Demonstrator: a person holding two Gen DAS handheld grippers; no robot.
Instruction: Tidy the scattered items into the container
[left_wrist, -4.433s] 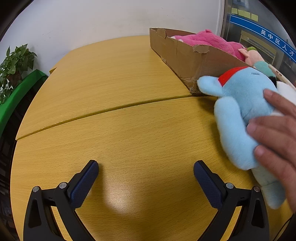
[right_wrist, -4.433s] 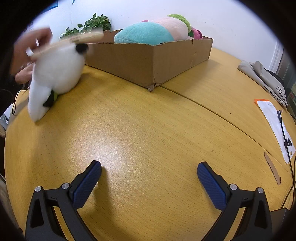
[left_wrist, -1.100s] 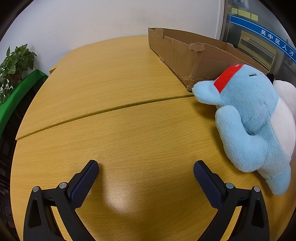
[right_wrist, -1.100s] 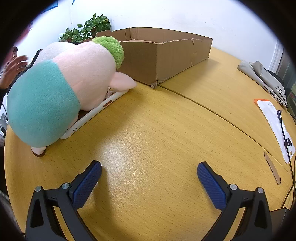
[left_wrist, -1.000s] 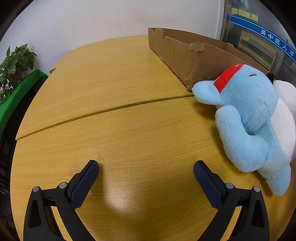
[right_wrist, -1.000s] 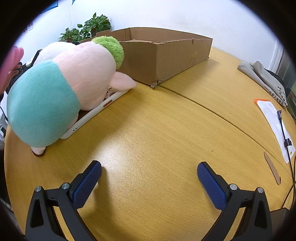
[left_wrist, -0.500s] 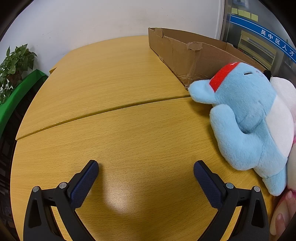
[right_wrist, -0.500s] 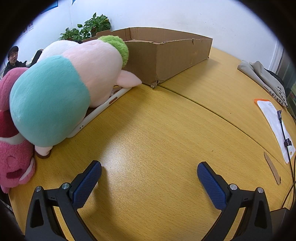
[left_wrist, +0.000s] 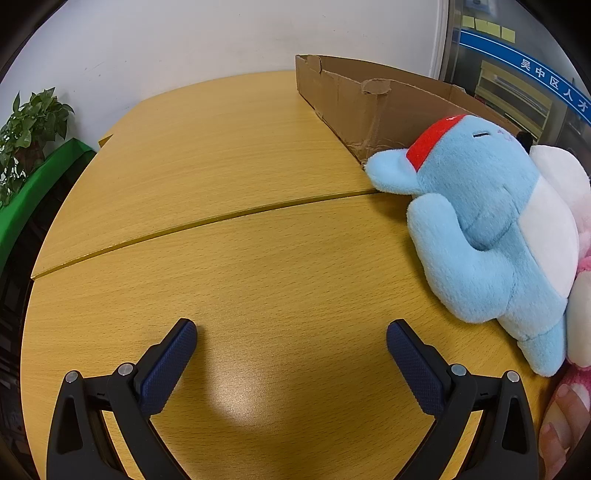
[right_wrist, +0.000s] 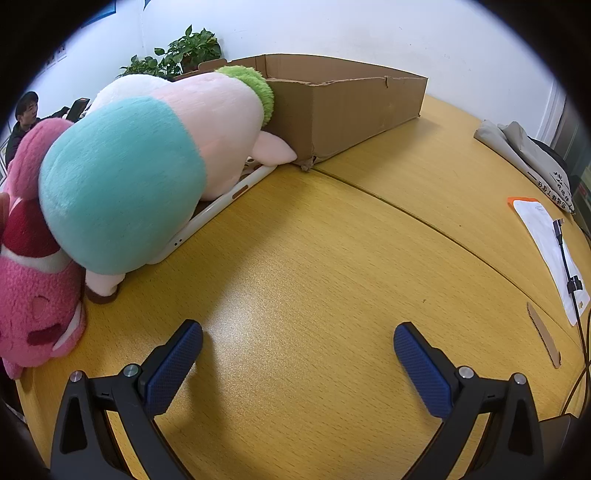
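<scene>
A brown cardboard box (left_wrist: 373, 107) (right_wrist: 343, 107) stands at the back of the wooden table. In the left wrist view a light blue plush with a red band (left_wrist: 487, 229) lies on its side at the right, its paw touching the box corner. In the right wrist view a pink and teal plush with a green tuft (right_wrist: 155, 162) lies across a white tablet (right_wrist: 221, 203), head against the box. A fuzzy pink plush (right_wrist: 33, 295) leans beside it at the far left. My left gripper (left_wrist: 291, 350) and right gripper (right_wrist: 297, 350) are both open over bare table, holding nothing.
A person's fingers (left_wrist: 561, 417) show at the lower right of the left wrist view. Folded grey cloth (right_wrist: 528, 162), a white paper with a cable (right_wrist: 550, 240) and a flat wooden stick (right_wrist: 543, 332) lie at the table's right. Potted plants (right_wrist: 177, 55) stand behind the box.
The pink fuzzy plush has been set down at the left beside the teal and pink plush. The blue plush shifted slightly left, and fingers have come into view. Both grippers stay still.
</scene>
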